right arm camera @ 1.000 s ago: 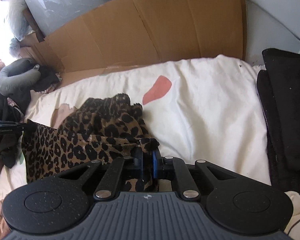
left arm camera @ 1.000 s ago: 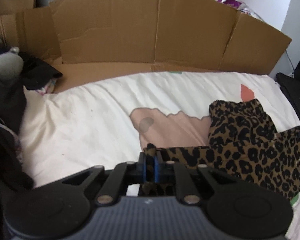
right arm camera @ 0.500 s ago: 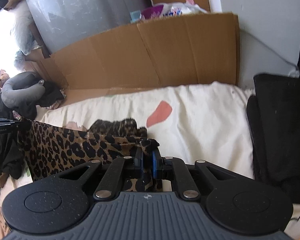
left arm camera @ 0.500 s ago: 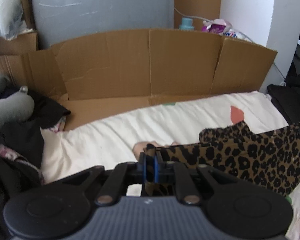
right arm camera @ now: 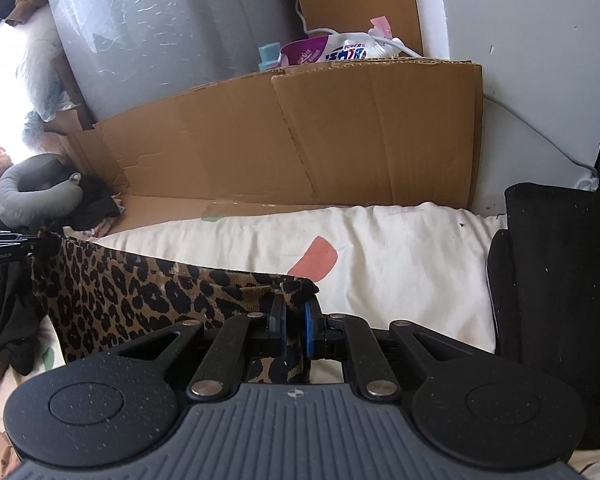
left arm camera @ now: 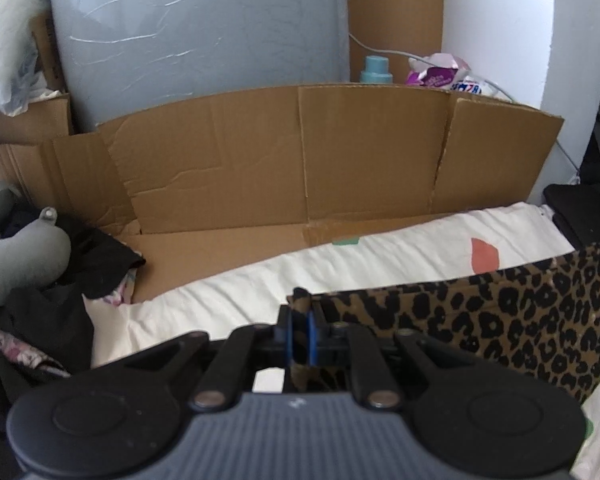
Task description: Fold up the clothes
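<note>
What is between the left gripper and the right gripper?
The leopard-print garment spans the gap, and each gripper is shut on one end of its top edge. The right wrist view shows it from the right gripper to the left gripper.

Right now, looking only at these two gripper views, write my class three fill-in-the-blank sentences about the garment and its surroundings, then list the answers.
1. Both grippers are shut on a garment with a ____ print.
2. The garment hangs stretched between the left gripper and the ____ gripper.
3. Behind the cream sheet stands a wall of brown ____.

Answers: leopard; right; cardboard
</note>
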`<state>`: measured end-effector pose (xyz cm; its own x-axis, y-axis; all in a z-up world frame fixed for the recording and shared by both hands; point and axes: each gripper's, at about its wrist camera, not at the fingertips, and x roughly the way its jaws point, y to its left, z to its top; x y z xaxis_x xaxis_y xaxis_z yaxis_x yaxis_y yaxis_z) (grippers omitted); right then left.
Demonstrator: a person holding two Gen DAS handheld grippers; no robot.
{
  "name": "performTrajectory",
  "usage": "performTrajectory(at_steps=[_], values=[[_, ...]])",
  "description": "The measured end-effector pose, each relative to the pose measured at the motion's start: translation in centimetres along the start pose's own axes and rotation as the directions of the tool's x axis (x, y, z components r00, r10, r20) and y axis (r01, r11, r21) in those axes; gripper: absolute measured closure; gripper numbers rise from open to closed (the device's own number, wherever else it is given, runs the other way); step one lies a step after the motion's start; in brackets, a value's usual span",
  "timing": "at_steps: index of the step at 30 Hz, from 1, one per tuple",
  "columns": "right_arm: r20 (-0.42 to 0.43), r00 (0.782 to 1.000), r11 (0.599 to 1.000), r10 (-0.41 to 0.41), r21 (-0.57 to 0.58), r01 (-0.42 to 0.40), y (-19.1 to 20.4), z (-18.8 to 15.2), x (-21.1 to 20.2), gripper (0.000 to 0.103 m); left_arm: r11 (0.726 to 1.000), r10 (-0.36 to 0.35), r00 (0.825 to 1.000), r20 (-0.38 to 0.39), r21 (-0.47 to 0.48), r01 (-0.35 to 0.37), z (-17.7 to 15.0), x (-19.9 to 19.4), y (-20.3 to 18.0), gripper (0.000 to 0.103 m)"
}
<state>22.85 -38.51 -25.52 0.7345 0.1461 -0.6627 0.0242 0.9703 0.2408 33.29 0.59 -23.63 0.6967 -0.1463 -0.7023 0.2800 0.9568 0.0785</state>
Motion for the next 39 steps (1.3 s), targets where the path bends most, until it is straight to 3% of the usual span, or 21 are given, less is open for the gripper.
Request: performTrajectory(at_steps=[9,23,28,34,39], values=[[-0.015,1.000,1.000,-0.018,0.000,0.018,-0.4,0.8,2.6,0.096,1.000,0.007,1.000,-0.021,0.020,-0.006,0.7,3.1,0.2,0.095],[-0.121,0.991,0.998,-0.056,-0.005,0.056,-2.1,0.0,8.9,0.096,0.999,-0.016,0.991,-0.135,0.040,0.021,-0.9,10.4,0.3,0.095],[-0.125,0.990,0.998,-0.067,-0.011,0.066,-2.0,0.0,9.5,0.097,0.999,-0.012,0.987,-0.162,0.034,0.018,-1.5,11.3,0.2,0.095],[-0.101,0.992,0.996,-0.081,-0.034,0.078,-1.2,0.6,8.3,0.097,1.000,-0.010,0.992,-0.123,0.027,0.013,-0.8,9.6,0.3,0.095],[-0.121,0.989,0.996,-0.088,-0.030,0.085,-1.6,0.4,9.4,0.097,0.999,-0.005,0.989,-0.150,0.034,0.010,-1.1,11.5,0.2,0.095]])
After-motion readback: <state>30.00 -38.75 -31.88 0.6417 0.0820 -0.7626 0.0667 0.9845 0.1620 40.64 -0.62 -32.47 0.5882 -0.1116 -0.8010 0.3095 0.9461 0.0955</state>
